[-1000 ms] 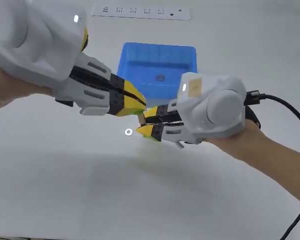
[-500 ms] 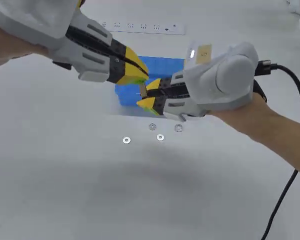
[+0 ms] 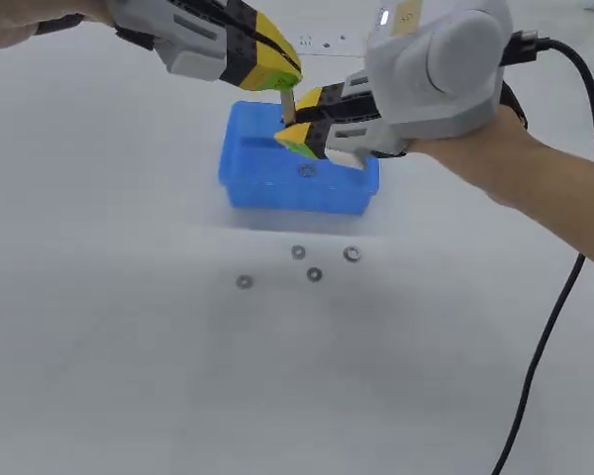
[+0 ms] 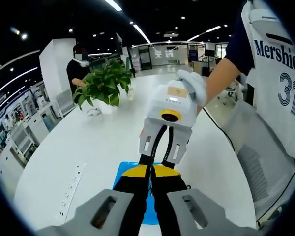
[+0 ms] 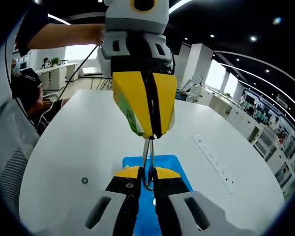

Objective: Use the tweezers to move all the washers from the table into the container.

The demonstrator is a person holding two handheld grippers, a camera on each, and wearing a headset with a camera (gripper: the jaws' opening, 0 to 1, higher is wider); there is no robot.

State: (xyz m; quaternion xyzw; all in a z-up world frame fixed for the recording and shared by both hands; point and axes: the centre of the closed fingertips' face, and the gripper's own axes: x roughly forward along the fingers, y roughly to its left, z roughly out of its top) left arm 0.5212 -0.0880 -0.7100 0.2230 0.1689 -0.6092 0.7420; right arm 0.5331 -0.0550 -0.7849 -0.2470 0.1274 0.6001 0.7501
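The blue container (image 3: 267, 183) stands on the white table with one washer (image 3: 306, 170) lying inside. Several washers (image 3: 314, 274) lie on the table just in front of it, one of them apart at the left (image 3: 244, 282). My left gripper (image 3: 282, 71) reaches in from the upper left, shut on the upper end of the metal tweezers (image 3: 288, 105). My right gripper (image 3: 299, 127) comes from the right and is shut on the tweezers' legs (image 5: 147, 155) above the container (image 5: 169, 164). The tweezer tips are hidden, so I cannot tell whether they hold a washer.
A white power strip (image 3: 327, 42) lies behind the container near the table's far side. The right gripper's black cable (image 3: 564, 297) trails down the right side. A potted plant (image 4: 103, 86) and a person stand far across the room.
Both grippers, with the tweezers between them, have risen from beside the loose washers on the table to above the blue container. The head camera has also shifted.
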